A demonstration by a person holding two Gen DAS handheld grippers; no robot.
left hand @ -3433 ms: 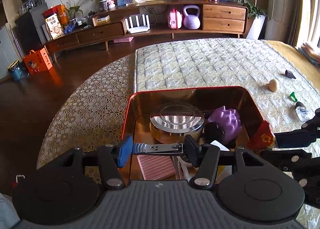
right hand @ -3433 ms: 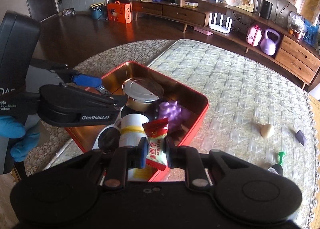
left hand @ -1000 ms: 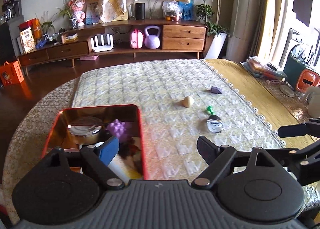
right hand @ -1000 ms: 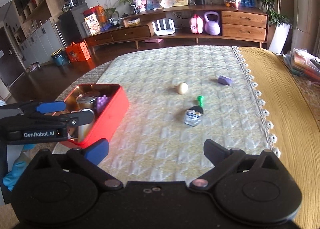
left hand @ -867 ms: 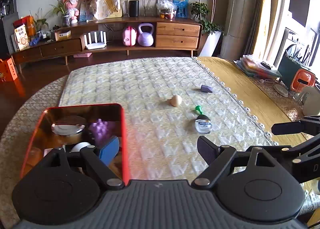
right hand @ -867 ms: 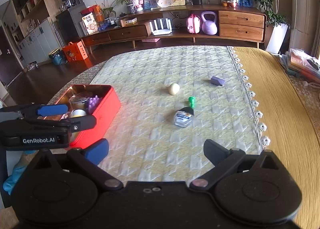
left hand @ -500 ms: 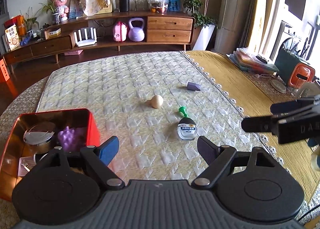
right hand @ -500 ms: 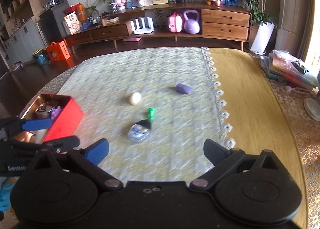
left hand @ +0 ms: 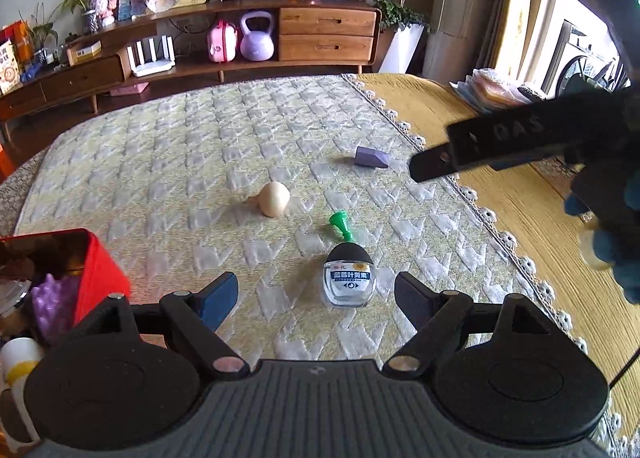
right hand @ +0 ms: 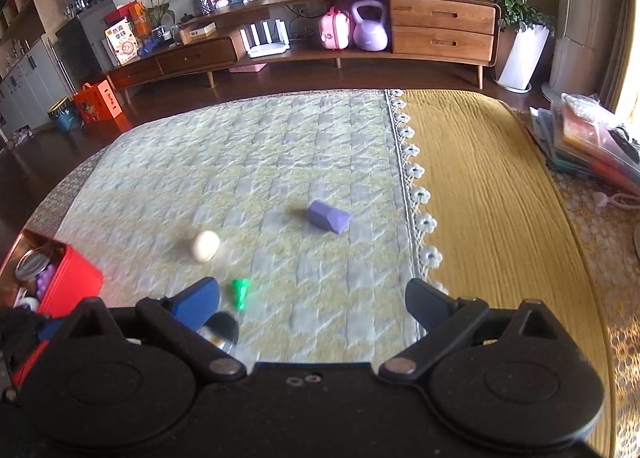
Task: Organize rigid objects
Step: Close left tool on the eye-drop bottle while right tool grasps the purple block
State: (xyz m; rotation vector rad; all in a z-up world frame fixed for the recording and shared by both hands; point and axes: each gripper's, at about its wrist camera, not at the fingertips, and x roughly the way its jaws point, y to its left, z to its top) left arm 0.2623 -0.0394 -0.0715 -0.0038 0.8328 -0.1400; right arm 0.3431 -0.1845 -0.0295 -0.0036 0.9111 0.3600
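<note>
The left gripper (left hand: pixel 314 294) hangs over the quilted mat (left hand: pixel 180 162) with its jaws spread wide and nothing between them; the small clear bottle (left hand: pixel 351 278), black cap pointing away, lies on the mat just ahead of the gap, untouched. Just beyond the bottle's cap lies a green piece (left hand: pixel 341 223), farther out and a little left a cream egg-shaped piece (left hand: pixel 273 199), and farther still to the right a purple block (left hand: pixel 371 157) near the mat's lace edge. The red tin (left hand: pixel 98 266) sits at the left, at the mat's near corner, with a purple knobbly toy (left hand: pixel 50 302) and other items inside; part of a white and yellow container (left hand: pixel 18 358) shows beside it at the frame edge. The right gripper (right hand: pixel 312 304) is likewise open and empty, held above the mat; in its own view the green piece (right hand: pixel 241 291) lies just beside its blue left finger (right hand: pixel 196 304), the bottle (right hand: pixel 220 332) shows partly behind that finger, the egg (right hand: pixel 205 245) lies beyond to the left, and the block (right hand: pixel 329 216) ahead near the lace edge. The tin (right hand: pixel 72 282) shows at the far left. From the left view the right gripper (left hand: pixel 432 168) reaches in from the right, held by a blue-gloved hand (left hand: pixel 616 250), above the yellow cloth (left hand: pixel 520 218).
</note>
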